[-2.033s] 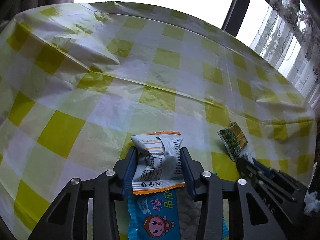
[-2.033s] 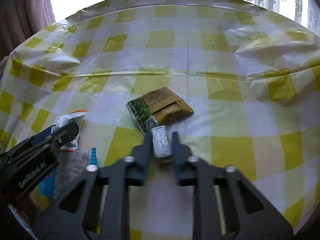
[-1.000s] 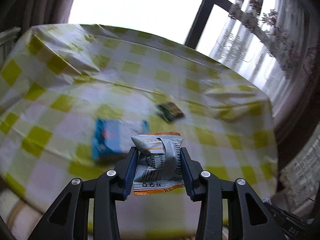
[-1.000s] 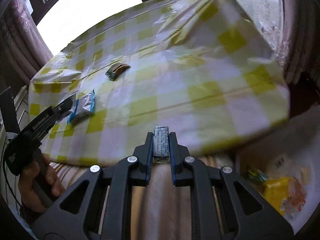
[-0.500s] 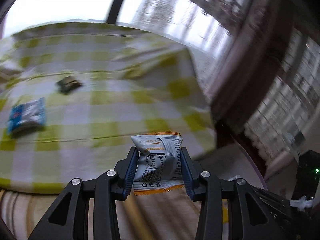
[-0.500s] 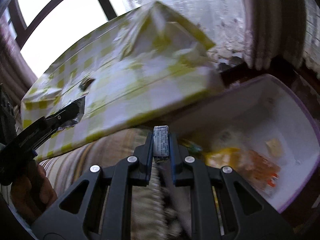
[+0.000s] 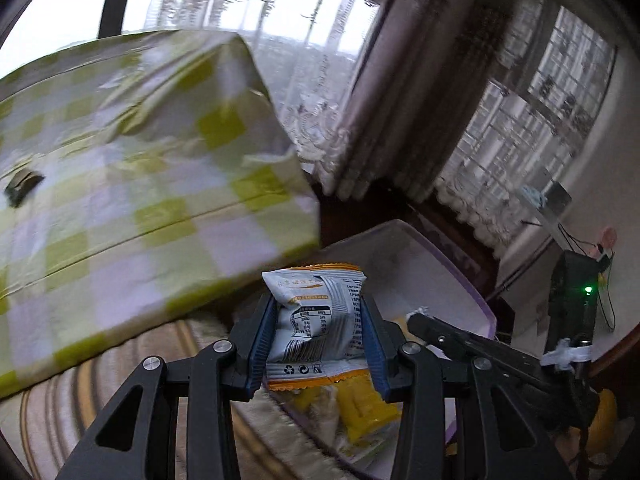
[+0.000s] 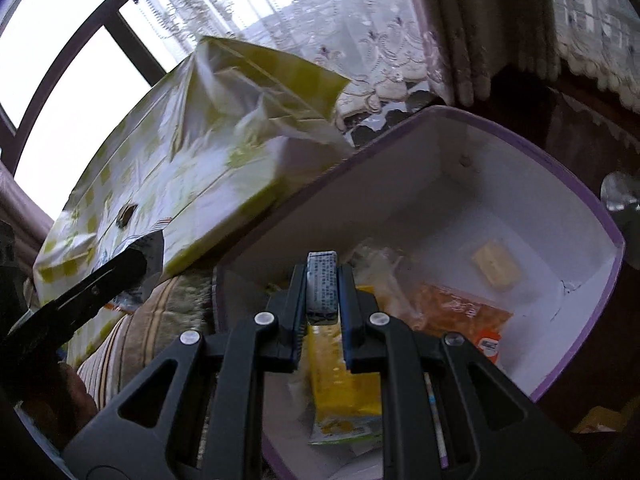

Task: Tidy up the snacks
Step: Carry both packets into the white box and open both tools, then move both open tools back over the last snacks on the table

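Observation:
My left gripper (image 7: 318, 320) is shut on a grey snack packet with orange edges (image 7: 316, 312), held over the near edge of a white bin with a purple rim (image 7: 476, 292). In the right wrist view my right gripper (image 8: 322, 292) is shut on a small grey wrapped bar (image 8: 321, 284), hanging above the same bin (image 8: 552, 172). Inside it lie a yellow packet (image 8: 340, 380), an orange packet (image 8: 460, 312) and a small pale yellow piece (image 8: 494, 270). The right gripper's arm (image 7: 480, 348) shows at the right of the left wrist view.
The table with the yellow-checked cloth (image 7: 140, 184) stands to the left, a dark green snack (image 7: 22, 184) lying on it. A striped cushion (image 7: 120, 368) lies below the table edge. Curtains (image 7: 380, 120) hang behind the bin, and a black device with a green light (image 7: 576, 300) stands at right.
Both grippers have swung off the table to the right with their snacks. The white bin has come into full view beneath them. Neither grip has altered.

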Demonstrator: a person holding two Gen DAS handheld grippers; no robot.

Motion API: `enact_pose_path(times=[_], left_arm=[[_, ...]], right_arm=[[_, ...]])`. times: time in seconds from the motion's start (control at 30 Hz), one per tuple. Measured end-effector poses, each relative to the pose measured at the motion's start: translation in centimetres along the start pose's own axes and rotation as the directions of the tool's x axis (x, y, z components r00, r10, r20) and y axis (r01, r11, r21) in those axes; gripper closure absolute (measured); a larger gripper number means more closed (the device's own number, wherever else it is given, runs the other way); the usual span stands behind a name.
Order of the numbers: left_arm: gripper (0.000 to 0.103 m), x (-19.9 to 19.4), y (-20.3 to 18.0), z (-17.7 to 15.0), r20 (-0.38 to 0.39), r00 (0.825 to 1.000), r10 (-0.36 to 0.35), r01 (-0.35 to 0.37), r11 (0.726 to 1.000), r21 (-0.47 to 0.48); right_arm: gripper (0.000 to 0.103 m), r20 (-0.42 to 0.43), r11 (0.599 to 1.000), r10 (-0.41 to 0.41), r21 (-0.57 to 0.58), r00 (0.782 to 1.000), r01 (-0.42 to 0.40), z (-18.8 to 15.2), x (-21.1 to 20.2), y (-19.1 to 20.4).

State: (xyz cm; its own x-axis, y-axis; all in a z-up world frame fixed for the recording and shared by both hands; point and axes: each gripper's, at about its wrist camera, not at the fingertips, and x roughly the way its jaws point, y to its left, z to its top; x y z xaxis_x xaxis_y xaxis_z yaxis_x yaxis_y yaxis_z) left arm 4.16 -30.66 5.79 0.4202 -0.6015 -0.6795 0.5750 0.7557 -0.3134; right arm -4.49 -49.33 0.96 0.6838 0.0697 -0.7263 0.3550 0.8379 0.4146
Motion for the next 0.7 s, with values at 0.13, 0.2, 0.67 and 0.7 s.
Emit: enact_pose_path(times=[0.13, 0.2, 0.67, 0.7], left_arm=[[0.060, 0.9, -1.3, -0.1, -0.017, 1.000, -0.026, 0.026, 0.999, 0.030], [0.060, 1.1, -2.0, -0.1, -0.022, 0.999, -0.048, 0.049, 0.998, 0.040], [0.042, 0.8, -1.0, -0.2, -0.009, 0.997, -0.074, 0.074, 0.997, -0.023], [0.042, 0.3, -0.5, -0.3, 0.006, 0.999, -0.050, 0.050, 0.998, -0.030]], right_arm=[[0.084, 0.004, 0.999, -0.010, 0.032, 1.000, 0.010, 0.3, 0.0, -1.6], [0.084, 0.016, 0.999, -0.017, 0.043, 1.000, 0.017, 0.5, -0.3, -2.0], [0.033, 0.041, 0.998, -0.049, 0.048, 0.998, 0.047, 0.9, -0.8, -2.2], [0.033, 0.038, 0.998, -0.048, 0.046, 0.998, 0.046, 0.8, -0.7, -2.1]])
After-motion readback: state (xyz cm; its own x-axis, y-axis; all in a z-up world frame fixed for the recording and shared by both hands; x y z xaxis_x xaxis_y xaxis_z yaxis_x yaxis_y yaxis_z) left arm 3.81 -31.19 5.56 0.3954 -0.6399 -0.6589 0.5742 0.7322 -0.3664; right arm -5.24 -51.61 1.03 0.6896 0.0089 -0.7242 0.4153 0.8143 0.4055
